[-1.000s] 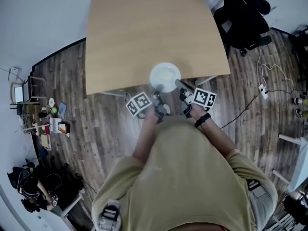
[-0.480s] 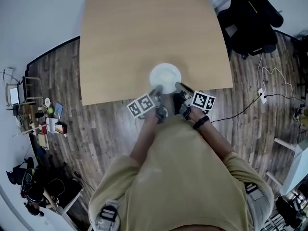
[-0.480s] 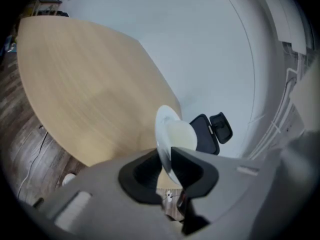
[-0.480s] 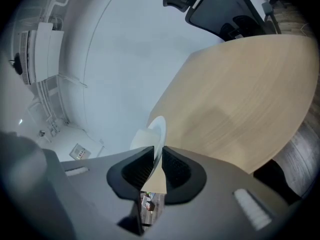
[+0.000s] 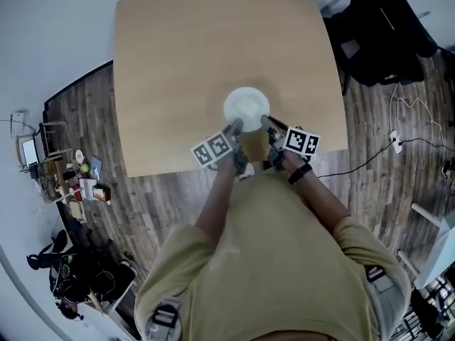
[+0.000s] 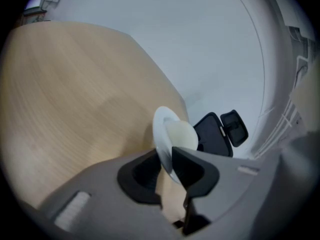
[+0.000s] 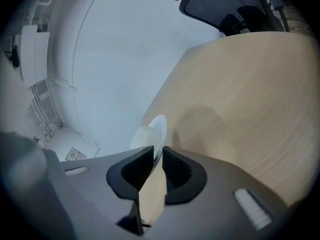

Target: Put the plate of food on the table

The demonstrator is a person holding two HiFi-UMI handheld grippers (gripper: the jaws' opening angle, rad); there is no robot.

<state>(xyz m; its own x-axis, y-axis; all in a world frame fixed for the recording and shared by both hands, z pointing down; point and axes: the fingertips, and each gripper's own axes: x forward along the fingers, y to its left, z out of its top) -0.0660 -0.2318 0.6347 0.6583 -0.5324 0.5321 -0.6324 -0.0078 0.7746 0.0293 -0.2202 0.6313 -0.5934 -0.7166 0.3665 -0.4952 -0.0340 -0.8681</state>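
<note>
The left gripper (image 5: 234, 125) and right gripper (image 5: 264, 121) are each clasping the near rim of the plate (image 5: 246, 109). They are holding it level so the food (image 6: 181, 135) is not sliding, low over the tabletop (image 5: 185, 62) near its edge. Their fingers have just been loosening slightly.

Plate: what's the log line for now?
plate over table | left hand-held gripper grips rim, jaws just been opening | right hand-held gripper grips rim

Black chair (image 5: 384, 27), wood floor (image 5: 163, 190) — cluttered shelf (image 5: 84, 182)
</note>
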